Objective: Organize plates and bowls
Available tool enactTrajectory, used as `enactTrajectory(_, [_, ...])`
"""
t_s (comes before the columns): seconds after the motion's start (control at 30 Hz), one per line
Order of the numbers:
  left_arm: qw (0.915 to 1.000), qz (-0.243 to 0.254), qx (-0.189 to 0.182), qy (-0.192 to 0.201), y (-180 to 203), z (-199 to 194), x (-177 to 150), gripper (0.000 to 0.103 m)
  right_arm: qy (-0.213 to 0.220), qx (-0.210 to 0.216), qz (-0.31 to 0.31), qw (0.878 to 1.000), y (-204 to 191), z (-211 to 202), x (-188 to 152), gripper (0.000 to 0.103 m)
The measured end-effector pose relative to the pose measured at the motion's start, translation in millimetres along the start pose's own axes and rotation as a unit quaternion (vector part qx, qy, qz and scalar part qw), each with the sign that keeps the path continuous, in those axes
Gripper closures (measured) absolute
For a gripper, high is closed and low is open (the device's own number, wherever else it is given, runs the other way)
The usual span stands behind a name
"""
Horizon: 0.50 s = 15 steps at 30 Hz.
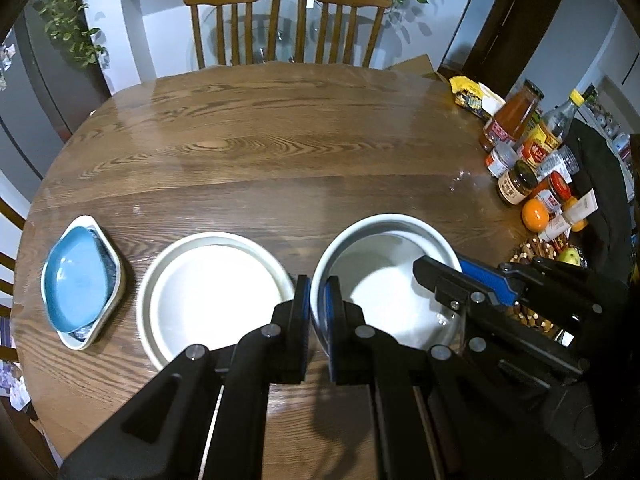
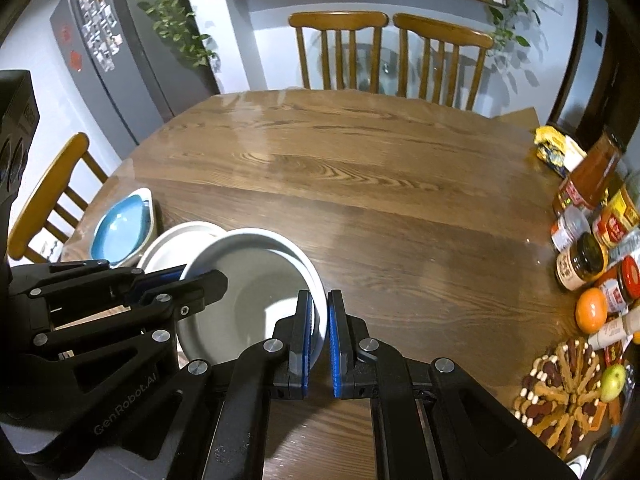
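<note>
A white deep plate (image 1: 384,280) hangs a little above the wooden table (image 1: 280,140), held by both grippers at opposite rims. My left gripper (image 1: 318,286) is shut on its left rim; it also shows in the right wrist view as the left gripper (image 2: 202,274). My right gripper (image 2: 319,302) is shut on the right rim of this plate (image 2: 256,280), which tilts in that view; from the left wrist it is the right gripper (image 1: 440,266). A second white plate (image 1: 216,288) lies on the table just left of it. Farther left a blue oval dish (image 1: 78,276) sits inside a white oval dish (image 1: 116,280).
Jars, sauce bottles (image 1: 516,116), an orange (image 1: 535,214), an apple (image 2: 612,382) and a tray of nuts (image 2: 560,392) crowd the table's right edge. Two wooden chairs (image 1: 288,24) stand at the far side and another chair (image 2: 48,196) at the left.
</note>
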<state>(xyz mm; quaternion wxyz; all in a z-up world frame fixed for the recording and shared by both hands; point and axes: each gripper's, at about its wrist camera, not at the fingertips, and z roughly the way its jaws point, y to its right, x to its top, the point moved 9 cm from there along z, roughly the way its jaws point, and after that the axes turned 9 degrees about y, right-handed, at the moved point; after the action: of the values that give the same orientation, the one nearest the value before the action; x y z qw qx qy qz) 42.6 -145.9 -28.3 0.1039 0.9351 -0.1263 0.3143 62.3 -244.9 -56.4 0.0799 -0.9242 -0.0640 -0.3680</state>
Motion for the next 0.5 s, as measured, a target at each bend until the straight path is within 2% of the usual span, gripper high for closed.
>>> enactTrajectory(0.27, [0.9996, -0.012, 0.018, 0.018, -44, -27, 5, 0.098, 0.012, 0.016, -0.021, 1.000, -45, -2, 17, 0.094])
enactTrajectory(0.5, [0.9991, -0.024, 0.030, 0.017, -76, -35, 1, 0.098, 0.010, 0.029, -0.031, 0.999, -77, 5, 21, 0.094])
